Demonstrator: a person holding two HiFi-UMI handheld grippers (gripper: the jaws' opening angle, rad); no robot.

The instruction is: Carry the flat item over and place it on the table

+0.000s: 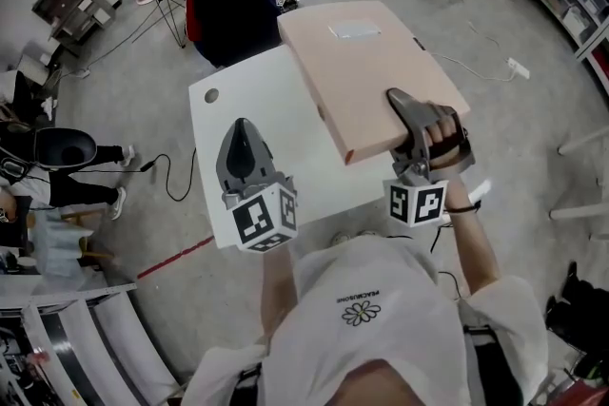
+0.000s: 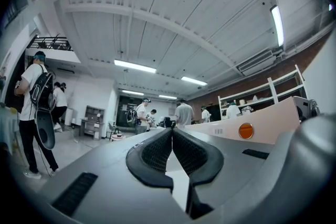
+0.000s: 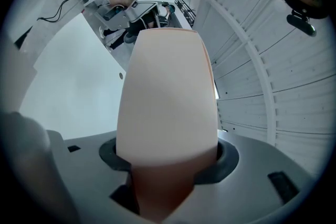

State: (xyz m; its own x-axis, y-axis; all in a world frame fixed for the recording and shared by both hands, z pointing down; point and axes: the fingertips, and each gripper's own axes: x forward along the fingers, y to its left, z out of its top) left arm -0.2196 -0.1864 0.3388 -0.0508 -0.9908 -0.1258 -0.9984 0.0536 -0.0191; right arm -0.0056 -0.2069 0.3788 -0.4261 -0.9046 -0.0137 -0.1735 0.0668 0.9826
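Left claw [image 1: 242, 126]: pressed together, nothing in it, hung over the desk's near left part.
Desk [image 1: 249, 100]: white, with a small round hole near its far left corner.
Board [image 1: 366, 71]: flat, pink, over the desk's right side and sticking out past its right and far edges; contact with the desk couldn't be told.
Right claw [image 1: 395, 100]: pinched the board's near edge, pads on both faces.
Hand [image 1: 442, 136]: gripped the right claw's handle.
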